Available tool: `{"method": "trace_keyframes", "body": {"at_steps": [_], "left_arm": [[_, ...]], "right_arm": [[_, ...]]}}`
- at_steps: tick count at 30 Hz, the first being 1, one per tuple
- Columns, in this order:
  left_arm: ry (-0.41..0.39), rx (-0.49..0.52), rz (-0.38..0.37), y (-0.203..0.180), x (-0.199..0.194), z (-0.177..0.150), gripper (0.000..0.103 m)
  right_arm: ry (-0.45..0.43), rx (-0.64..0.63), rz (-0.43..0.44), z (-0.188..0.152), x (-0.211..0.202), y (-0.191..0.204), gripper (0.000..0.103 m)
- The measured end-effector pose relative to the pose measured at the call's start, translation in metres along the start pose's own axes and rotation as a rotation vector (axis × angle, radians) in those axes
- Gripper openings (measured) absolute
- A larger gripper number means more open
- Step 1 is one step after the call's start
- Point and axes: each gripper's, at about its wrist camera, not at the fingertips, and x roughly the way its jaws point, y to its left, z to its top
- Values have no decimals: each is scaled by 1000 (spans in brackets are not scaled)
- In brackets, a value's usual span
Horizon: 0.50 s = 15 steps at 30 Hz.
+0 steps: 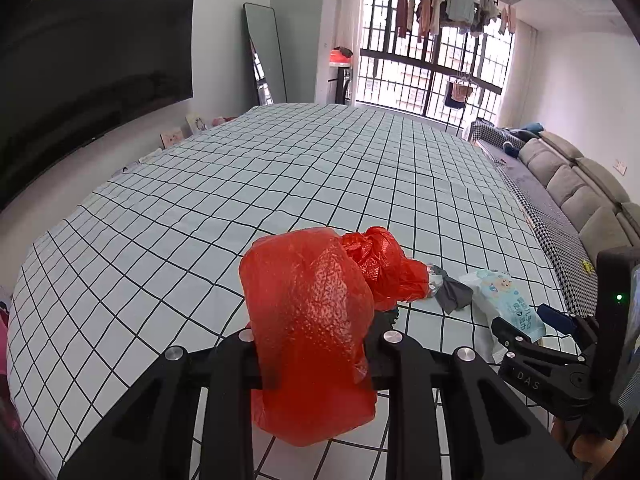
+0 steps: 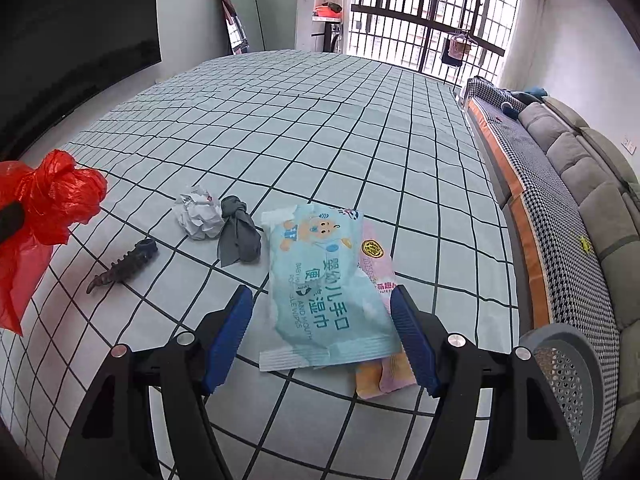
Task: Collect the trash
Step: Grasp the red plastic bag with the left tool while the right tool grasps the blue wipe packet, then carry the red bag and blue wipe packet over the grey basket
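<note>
Wipes pack (image 2: 326,286) flat on checked cloth (image 2: 320,120), lying between the spread blue pads (image 2: 228,332) of the right gripper (image 2: 322,334), jaws wide, not touching it. Pink wrapper (image 2: 380,376) mostly hidden under the pack. Left of the pack: grey knotted rag (image 2: 238,238), paper ball (image 2: 198,216), dark hair clip (image 2: 124,266). Red bag (image 1: 316,328) drapes over the left gripper (image 1: 316,344), hiding its fingertips; closed on the bag. Left view hides the clip and most of the ball behind the bag; only the right view shows the grey basket (image 2: 568,364).

Red bag (image 1: 312,320) hides left gripper (image 1: 316,340) (fingertips).
</note>
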Motion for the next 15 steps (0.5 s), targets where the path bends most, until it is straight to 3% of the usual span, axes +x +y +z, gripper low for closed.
{"method": "trace_keyframes", "body": {"at_steps": [5,15], "left_arm": [[4,4,-4,-1,1,-1,25],[2,23,-14,-6,1,-3,25]], "right_arm": [[13,-35,-44,1,11,7,64],[-36,-22,-40,-1,-3,5,57]]}}
